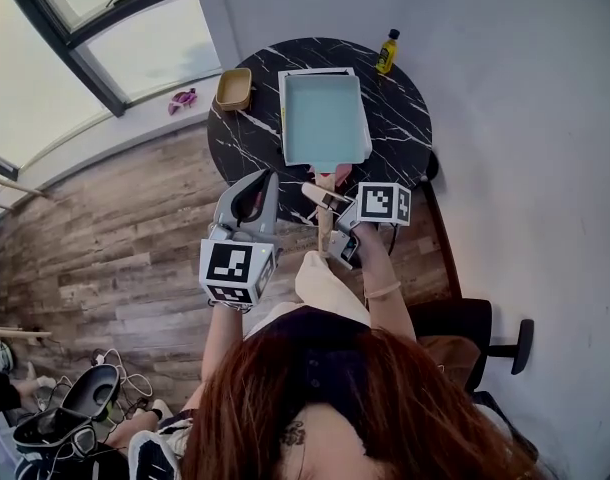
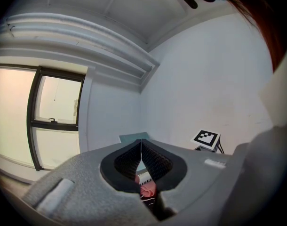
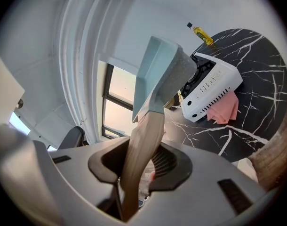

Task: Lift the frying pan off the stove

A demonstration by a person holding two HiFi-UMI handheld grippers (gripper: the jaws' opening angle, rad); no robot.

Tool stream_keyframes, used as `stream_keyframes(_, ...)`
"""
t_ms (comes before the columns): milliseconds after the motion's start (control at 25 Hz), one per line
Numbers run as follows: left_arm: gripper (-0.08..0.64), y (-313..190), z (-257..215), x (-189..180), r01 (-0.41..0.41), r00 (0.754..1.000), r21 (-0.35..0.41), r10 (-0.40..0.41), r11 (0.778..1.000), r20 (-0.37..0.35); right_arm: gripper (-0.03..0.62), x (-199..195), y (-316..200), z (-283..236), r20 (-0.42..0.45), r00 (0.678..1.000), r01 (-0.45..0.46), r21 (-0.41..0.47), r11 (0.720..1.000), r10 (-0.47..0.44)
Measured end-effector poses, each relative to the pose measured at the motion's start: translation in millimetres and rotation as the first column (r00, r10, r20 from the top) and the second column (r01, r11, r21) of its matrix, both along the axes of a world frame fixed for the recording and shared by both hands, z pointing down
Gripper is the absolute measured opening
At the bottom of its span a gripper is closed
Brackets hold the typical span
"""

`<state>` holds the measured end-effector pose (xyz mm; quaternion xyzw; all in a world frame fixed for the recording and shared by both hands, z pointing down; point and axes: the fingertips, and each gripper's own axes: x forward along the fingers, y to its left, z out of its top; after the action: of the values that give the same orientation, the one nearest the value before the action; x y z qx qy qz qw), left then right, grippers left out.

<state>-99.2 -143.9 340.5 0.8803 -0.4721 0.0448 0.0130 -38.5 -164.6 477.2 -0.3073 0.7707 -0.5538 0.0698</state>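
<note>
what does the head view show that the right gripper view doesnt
Only the head view: the left gripper, shut and empty. Only the right gripper view: the white stove's vented side, with the frying pan held above it. Both: the pan's wooden handle clamped in the right gripper, the yellow bottle, the marble table.

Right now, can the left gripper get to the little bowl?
Probably yes. The bowl sits near the table's left edge, beside the pan, and nothing stands between it and the left gripper. Its jaws are shut, so they would have to open first.
</note>
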Motion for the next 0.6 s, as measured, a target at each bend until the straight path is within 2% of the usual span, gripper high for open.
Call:
stream_keyframes(240, 0.012, 27.6, -5.7, -5.6, -0.005, 1.0, 0.025, 0.004, 1.0, 0.009, 0.138, -5.5, 26.9, -6.5, -0.003, 1.0, 0.003, 0.014, 1.0, -0.003)
stream_keyframes(600, 0.012, 61.4, -9.9, -18.4, -0.004, 1.0, 0.035, 0.004, 0.999, -0.02, 0.138, -14.1, 61.7, -17.0, 0.003, 1.0, -0.002, 0.031, 1.0, 0.002)
